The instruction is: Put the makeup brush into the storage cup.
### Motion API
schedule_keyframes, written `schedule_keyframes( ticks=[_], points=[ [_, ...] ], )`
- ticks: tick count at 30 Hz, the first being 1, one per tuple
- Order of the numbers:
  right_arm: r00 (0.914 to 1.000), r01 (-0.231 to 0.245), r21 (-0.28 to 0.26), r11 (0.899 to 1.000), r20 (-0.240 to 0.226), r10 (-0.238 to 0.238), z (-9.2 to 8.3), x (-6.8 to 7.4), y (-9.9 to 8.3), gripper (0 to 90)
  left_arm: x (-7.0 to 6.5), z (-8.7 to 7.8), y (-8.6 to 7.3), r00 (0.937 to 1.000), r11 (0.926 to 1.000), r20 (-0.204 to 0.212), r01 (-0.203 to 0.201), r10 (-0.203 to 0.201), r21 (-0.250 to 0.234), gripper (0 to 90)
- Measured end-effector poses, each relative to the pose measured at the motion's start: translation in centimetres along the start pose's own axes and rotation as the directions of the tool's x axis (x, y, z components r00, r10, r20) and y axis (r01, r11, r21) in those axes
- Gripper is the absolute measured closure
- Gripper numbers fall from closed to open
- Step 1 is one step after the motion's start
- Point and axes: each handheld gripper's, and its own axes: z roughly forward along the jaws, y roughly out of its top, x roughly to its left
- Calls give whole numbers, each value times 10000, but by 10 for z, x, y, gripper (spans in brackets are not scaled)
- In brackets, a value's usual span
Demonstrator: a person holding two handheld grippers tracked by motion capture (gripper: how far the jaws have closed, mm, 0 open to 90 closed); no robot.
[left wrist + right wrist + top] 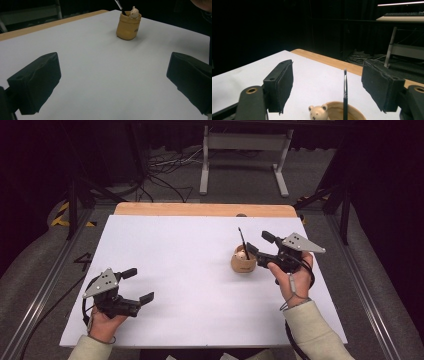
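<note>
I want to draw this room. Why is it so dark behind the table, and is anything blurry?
High view: light falls on the white table, the room behind stays dim. Left gripper view: the cup looks soft and grainy. Right gripper view: black background, the brush stays sharp.

The brush's (345, 95) lower end is hidden inside the cup (344, 111).

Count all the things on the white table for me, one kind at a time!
Tan round pot with a little bear figure on its rim: 1
Thin black brush standing in the pot: 1
Black hand-held tongs: 2, left tongs and right tongs
Total: 4
</note>
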Motion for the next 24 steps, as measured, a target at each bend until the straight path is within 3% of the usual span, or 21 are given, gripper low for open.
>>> schedule_keyframes(
  ticks=[5, 13, 24],
  points=[
    [9994, 222, -28, 9997, -275, -223, -15, 2, 1, 244, 0, -2, -1, 9999, 9998, 83, 145, -144, -101, 0],
    [9892, 596, 223, 9980, -1358, -560, -38, 3, -8, 215, -6, -9, -2, 9999, 9983, -99, 86, -92, -577, 0],
    [9846, 734, 513, 9960, -1624, -642, -51, 7, -22, 202, -10, -12, -9, 9995, 9974, 129, 290, -282, -661, 1]
  ],
)
